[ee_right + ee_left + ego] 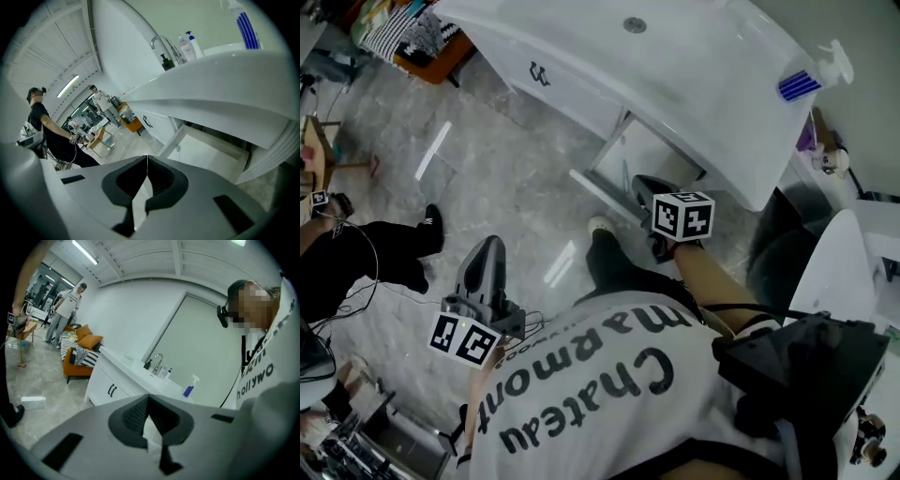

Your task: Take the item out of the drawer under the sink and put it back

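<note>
The drawer (598, 192) under the sink (694, 75) is seen pulled out, so the opening step can be counted as done. Its white inside is shown in the head view and in the right gripper view, and it is almost bare. One slim item (625, 175) is seen lying in the drawer close to its front panel. It is too thin for its kind to be told. It is not touched by either gripper, so the taking-out is judged as not yet begun.

The right gripper (642, 183) is held just above the open drawer, pointing down toward it. Its jaws are pressed together, and nothing is seen between them in its own view. The left gripper (490, 244) is held well apart from the drawer, out over the floor at the person's left side. Its jaws are likewise closed on nothing, with the sink cabinet only in the distance of its view.

Nearly the whole task is therefore judged to be left. The right jaws have to be parted and brought down around the slim item. The item has to be gripped and lifted clear of the drawer, then laid back inside and released. Whether the drawer is to be pushed shut afterwards is not settled by the task wording.
</note>
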Motion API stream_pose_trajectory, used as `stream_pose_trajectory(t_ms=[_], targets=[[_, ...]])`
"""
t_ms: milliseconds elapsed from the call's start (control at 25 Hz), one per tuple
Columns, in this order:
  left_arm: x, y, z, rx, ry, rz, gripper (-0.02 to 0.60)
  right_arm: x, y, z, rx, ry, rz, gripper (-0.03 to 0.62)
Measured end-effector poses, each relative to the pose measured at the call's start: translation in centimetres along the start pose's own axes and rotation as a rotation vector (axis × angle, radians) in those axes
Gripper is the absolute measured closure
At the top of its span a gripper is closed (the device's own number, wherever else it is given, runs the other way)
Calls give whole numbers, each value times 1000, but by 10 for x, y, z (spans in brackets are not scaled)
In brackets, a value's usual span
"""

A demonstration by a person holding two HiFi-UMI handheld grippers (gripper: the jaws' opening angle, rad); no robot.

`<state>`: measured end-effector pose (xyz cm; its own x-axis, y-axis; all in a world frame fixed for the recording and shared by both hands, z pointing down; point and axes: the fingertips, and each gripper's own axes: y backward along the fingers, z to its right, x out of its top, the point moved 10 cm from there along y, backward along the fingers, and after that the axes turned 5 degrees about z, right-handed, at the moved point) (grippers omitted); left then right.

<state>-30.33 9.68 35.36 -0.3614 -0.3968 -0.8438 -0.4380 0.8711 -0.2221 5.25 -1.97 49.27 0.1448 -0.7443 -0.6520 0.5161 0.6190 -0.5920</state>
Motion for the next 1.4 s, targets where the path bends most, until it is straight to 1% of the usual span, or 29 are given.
stream_pose_trajectory(t_ms=[200, 280, 400, 560, 640, 760, 920, 1080, 1160, 1200, 1240, 1280, 1320, 1400], targets=[[-7, -23, -15, 51, 19, -49, 574, 0, -40, 12, -18, 23, -95, 582], [-11, -32, -22, 67, 25, -81, 574, -2, -53, 18, -28, 41, -130, 582], [-17, -46, -31, 89, 33, -128, 574, -7, -72, 28, -53, 87, -183, 582], [-21, -58, -38, 120, 43, -173, 574, -16, -94, 42, -110, 162, -254, 582], [-23, -59, -38, 131, 37, -201, 574, -25, -102, 48, -117, 185, -296, 582], [-25, -64, -45, 155, 42, -236, 574, -32, -116, 58, -122, 187, -333, 582], [-25, -73, -55, 190, 54, -237, 574, -35, -137, 66, -118, 165, -363, 582], [-30, -83, -60, 201, 55, -272, 574, -40, -149, 72, -117, 179, -410, 580], [-29, -88, -62, 200, 67, -285, 574, -36, -154, 75, -135, 177, -424, 579], [-29, -91, -63, 199, 73, -289, 574, -33, -155, 76, -147, 178, -430, 572], [-29, -93, -64, 199, 77, -292, 574, -32, -157, 79, -152, 174, -436, 538], [-30, -96, -65, 198, 79, -296, 574, -32, -160, 81, -152, 165, -443, 469], [-31, -99, -65, 195, 81, -301, 574, -33, -163, 84, -152, 150, -450, 436], [-33, -105, -65, 186, 82, -312, 574, -33, -168, 89, -162, 121, -453, 436]])
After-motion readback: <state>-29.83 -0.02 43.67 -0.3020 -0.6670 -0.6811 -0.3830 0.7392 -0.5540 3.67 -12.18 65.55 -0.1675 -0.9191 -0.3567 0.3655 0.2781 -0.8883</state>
